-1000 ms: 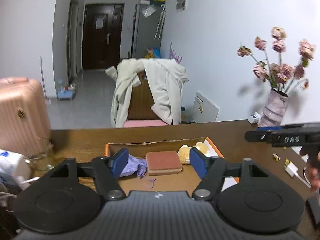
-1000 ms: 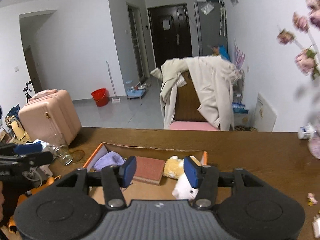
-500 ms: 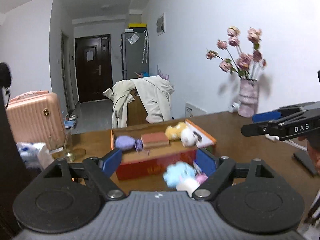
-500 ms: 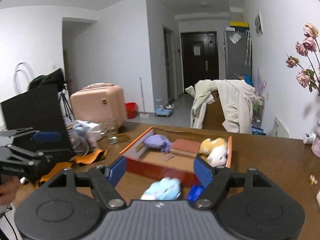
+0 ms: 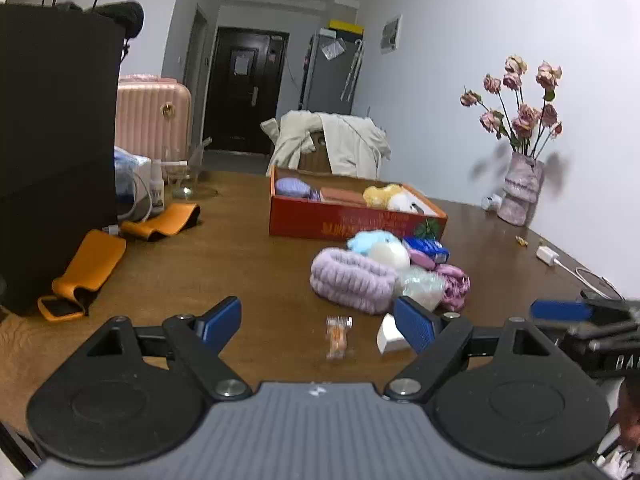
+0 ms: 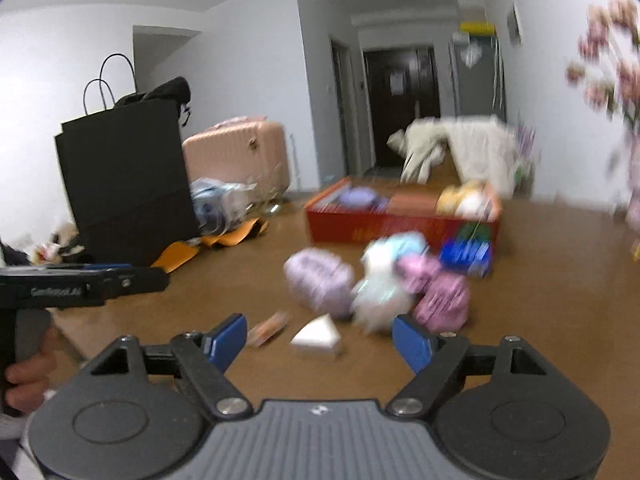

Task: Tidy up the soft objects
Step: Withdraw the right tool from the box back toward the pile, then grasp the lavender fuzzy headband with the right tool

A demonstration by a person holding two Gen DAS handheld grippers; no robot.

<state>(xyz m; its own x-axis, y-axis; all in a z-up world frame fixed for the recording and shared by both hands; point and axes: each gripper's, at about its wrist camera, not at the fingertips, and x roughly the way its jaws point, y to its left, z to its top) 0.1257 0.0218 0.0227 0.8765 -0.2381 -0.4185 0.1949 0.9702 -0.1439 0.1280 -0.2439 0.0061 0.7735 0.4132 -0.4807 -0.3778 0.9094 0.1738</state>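
only "das" reads on the right claw [image 5: 560, 312], opening empty; left claw [image 5: 318, 320] wide.

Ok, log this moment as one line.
left gripper: open, empty | right gripper: opening, empty | soft pile: on table, before red box | box: partly filled

The left gripper [image 5: 318, 322] points forward and slightly downward over the surface [image 5: 248, 264], its jaws spread wide with nothing gripped between the blue pads; the right gripper [image 6: 320, 340] is pitched the same way, its jaws opening and likewise empty; each gripper shows at the edge of the other's view, so the two are held side by side; a hand [image 6: 28, 368] wraps the left gripper's handle, fingers curled round it.
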